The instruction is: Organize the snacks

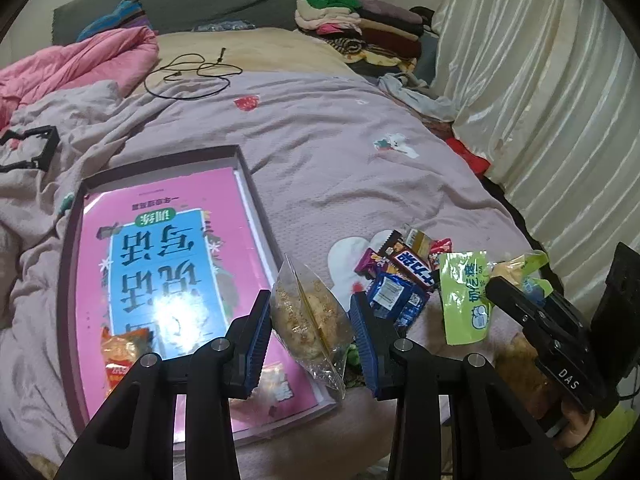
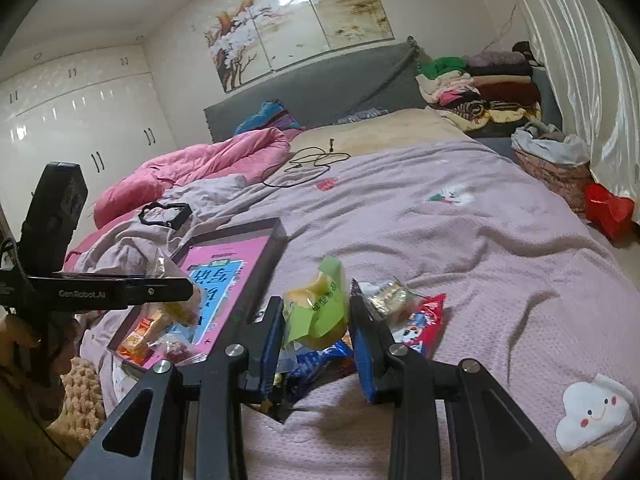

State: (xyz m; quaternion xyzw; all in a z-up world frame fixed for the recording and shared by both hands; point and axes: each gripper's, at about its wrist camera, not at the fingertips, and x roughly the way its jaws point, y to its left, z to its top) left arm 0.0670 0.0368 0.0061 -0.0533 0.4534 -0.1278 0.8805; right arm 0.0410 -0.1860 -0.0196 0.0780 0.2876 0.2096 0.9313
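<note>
My left gripper (image 1: 310,322) is shut on a clear bag of brown pastry (image 1: 308,320) and holds it over the right edge of the shallow tray (image 1: 244,168), which has a pink book (image 1: 168,264) lying in it. An orange snack packet (image 1: 120,354) lies in the tray's near corner. My right gripper (image 2: 316,322) is shut on a green-and-yellow snack packet (image 2: 318,308), just above the snack pile. The pile holds blue (image 1: 394,296), purple and red wrappers (image 2: 424,322) on the lilac bedspread (image 2: 480,240).
A black cable (image 1: 188,76) lies far up the bed. A pink duvet (image 1: 80,64) is at the far left, folded clothes (image 1: 360,28) at the headboard. A black frame (image 1: 32,148) lies left of the tray. White curtains (image 1: 540,80) hang on the right.
</note>
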